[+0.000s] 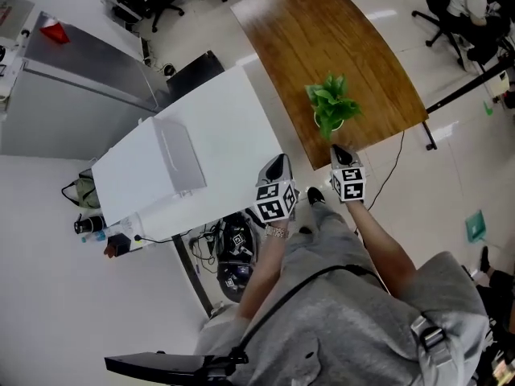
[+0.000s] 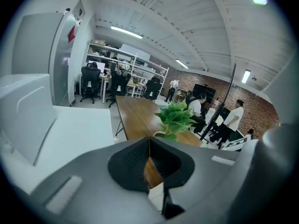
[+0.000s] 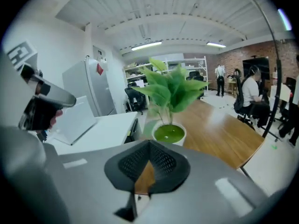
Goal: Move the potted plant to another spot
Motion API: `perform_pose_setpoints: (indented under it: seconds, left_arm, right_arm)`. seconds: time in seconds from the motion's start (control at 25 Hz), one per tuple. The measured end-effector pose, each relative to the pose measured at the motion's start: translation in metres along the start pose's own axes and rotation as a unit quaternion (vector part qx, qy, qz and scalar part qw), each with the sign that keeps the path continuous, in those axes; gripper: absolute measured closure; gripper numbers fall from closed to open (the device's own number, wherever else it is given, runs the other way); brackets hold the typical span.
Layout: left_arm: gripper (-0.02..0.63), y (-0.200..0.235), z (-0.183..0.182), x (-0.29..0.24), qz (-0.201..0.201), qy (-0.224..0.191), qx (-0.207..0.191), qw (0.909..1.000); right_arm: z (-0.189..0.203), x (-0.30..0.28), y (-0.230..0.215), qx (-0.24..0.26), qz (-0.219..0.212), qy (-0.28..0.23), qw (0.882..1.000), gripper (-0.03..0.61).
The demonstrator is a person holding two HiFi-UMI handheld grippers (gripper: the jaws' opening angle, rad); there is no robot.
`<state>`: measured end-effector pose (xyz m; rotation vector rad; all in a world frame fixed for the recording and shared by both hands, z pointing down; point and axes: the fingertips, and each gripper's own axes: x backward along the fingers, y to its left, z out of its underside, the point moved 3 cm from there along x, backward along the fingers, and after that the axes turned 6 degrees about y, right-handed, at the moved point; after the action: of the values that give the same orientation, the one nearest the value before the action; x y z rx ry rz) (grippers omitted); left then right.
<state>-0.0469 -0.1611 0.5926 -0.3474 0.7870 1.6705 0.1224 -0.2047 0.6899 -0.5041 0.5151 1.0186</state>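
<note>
The potted plant [image 1: 330, 107], green leaves in a small white pot, stands near the near corner of the wooden table [image 1: 322, 47]. My right gripper [image 1: 340, 151] hovers just short of that table edge, right in front of the pot, jaws shut with nothing between them. In the right gripper view the plant [image 3: 169, 94] rises straight beyond the closed tips of the right gripper [image 3: 149, 143]. My left gripper [image 1: 278, 166] is held to the left, over the white table's corner, also shut and empty. In the left gripper view the plant [image 2: 176, 118] shows beyond the meeting tips of the left gripper [image 2: 149, 139].
A white table [image 1: 217, 127] with a white box [image 1: 149, 171] adjoins the wooden one on the left. A grey cabinet [image 1: 80, 71] stands beyond it. A cable [image 1: 394, 167] hangs off the wooden table's near edge. A seated person [image 1: 467, 6] and office chairs are further off.
</note>
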Motion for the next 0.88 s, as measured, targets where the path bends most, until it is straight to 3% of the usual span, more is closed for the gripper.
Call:
perform_pose_setpoints:
  seconds: [0.2, 0.36, 0.52, 0.68, 0.88]
  left_arm:
    - [0.597, -0.016, 0.014, 0.039, 0.016, -0.025, 0.0, 0.9996]
    - [0.597, -0.019, 0.048, 0.089, -0.018, -0.023, 0.005, 0.9995]
    - [0.597, -0.029, 0.094, 0.124, -0.028, -0.002, 0.01, 0.9996]
    - [0.597, -0.041, 0.106, 0.139, -0.028, 0.011, 0.018, 0.9994]
    - [0.595, -0.053, 0.091, 0.146, -0.035, 0.0, 0.013, 0.9993]
  right_arm:
    - [-0.021, 0.04, 0.063, 0.01, -0.025, 0.025, 0.999, 0.578]
    - [0.004, 0.077, 0.11, 0.027, -0.039, 0.091, 0.995, 0.578]
    - [0.027, 0.12, 0.148, 0.039, -0.053, 0.113, 0.991, 0.577]
    - [0.028, 0.151, 0.168, 0.048, -0.061, 0.104, 0.992, 0.561]
    - [0.002, 0.174, 0.167, 0.055, -0.063, 0.067, 0.994, 0.534]
